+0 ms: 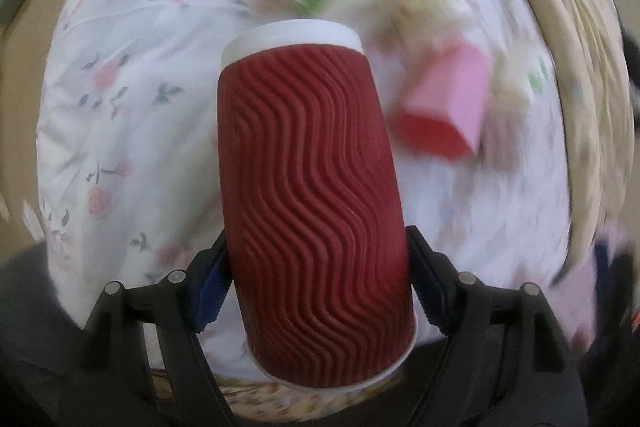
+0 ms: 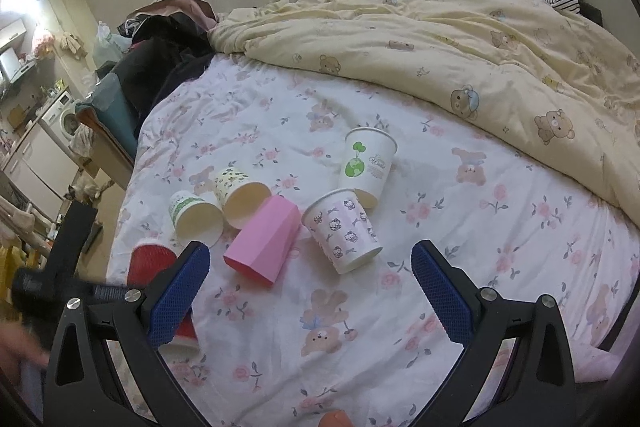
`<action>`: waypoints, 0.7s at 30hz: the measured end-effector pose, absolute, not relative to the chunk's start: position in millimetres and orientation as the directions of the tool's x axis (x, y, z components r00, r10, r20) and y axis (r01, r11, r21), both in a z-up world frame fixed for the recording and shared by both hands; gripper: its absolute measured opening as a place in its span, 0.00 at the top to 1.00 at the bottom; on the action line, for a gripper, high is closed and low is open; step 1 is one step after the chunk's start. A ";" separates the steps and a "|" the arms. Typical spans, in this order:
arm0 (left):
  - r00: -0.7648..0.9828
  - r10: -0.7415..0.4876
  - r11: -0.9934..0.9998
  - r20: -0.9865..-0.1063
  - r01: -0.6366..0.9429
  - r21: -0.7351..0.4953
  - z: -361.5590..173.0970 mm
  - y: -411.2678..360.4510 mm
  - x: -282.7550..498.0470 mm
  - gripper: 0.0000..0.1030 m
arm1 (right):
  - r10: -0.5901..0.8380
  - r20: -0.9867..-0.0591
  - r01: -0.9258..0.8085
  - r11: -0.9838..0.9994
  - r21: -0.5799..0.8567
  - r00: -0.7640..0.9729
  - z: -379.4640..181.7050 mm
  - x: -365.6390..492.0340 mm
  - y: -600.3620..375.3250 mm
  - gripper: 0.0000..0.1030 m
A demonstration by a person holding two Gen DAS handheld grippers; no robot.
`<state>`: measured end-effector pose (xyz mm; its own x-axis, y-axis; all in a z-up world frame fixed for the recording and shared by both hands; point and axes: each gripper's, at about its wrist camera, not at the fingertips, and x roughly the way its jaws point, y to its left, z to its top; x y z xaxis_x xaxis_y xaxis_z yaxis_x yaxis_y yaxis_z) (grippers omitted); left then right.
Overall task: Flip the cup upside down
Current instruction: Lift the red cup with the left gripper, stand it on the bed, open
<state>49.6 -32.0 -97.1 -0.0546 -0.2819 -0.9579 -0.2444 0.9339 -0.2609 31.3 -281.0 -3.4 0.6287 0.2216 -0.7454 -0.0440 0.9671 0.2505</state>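
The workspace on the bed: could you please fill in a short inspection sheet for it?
Surface: floral bedsheet, rumpled.
Job's things: red ribbed cup clamped in left gripper.
Clutter: pink cup and cat-print cup on their sides; green-logo cup tilted; two more paper cups lying with mouths facing the camera.
Grippers: left shut on cup; right gripper open, empty.
Cables: nothing seen.
Surroundings: bear-print duvet, dark clothes, washing machine.

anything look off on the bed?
Yes. Several cups lie tipped on the sheet: the pink cup, the kitty cup and two paper cups. No spill shows. The left hand-held gripper holds the red cup.
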 end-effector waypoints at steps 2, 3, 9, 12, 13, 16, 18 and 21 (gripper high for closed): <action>-0.069 -0.263 0.951 -0.962 -0.184 -0.247 -91.9 -44.5 38.9 0.26 | 0.221 -0.746 -0.044 0.967 0.250 0.628 -3.5 31.0 -280.9 0.00; -0.077 -0.253 0.958 -0.964 -0.157 -0.239 -90.8 -50.6 32.6 0.26 | 0.220 -0.747 -0.044 0.968 0.249 0.627 -3.5 30.8 -281.1 0.00; -0.116 -0.203 0.979 -0.972 -0.036 -0.200 -103.5 -82.8 27.2 0.26 | 0.219 -0.747 -0.043 0.968 0.248 0.628 -3.1 29.2 -281.7 0.00; -0.129 -0.209 0.978 -0.970 -0.048 -0.204 -116.0 -86.4 31.0 0.26 | 0.226 -0.737 -0.044 0.965 0.258 0.637 -1.2 27.3 -283.4 0.00; -0.143 -0.215 0.976 -0.966 -0.046 -0.211 -120.3 -88.1 31.4 0.26 | 0.224 -0.736 -0.045 0.966 0.255 0.639 -0.6 26.5 -283.6 0.00; -0.158 -0.215 0.976 -0.964 -0.057 -0.208 -128.1 -87.6 30.5 0.25 | 0.223 -0.737 -0.041 0.966 0.256 0.638 -0.8 24.8 -286.5 0.00; -0.156 -0.206 0.978 -0.966 -0.058 -0.199 -130.3 -87.2 32.4 0.25 | 0.226 -0.739 -0.035 0.964 0.265 0.635 -1.6 24.8 -289.2 0.00; -0.155 -0.210 0.977 -0.965 -0.064 -0.203 -134.1 -89.4 35.0 0.24 | 0.232 -0.739 -0.029 0.961 0.277 0.632 -1.7 25.5 -290.7 0.00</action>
<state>35.0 -89.4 -134.1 -0.1553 -0.2104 -0.9652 -0.0635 0.9772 -0.2028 25.5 -290.7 -1.7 0.6325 0.2319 -0.7391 -0.0289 0.9606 0.2766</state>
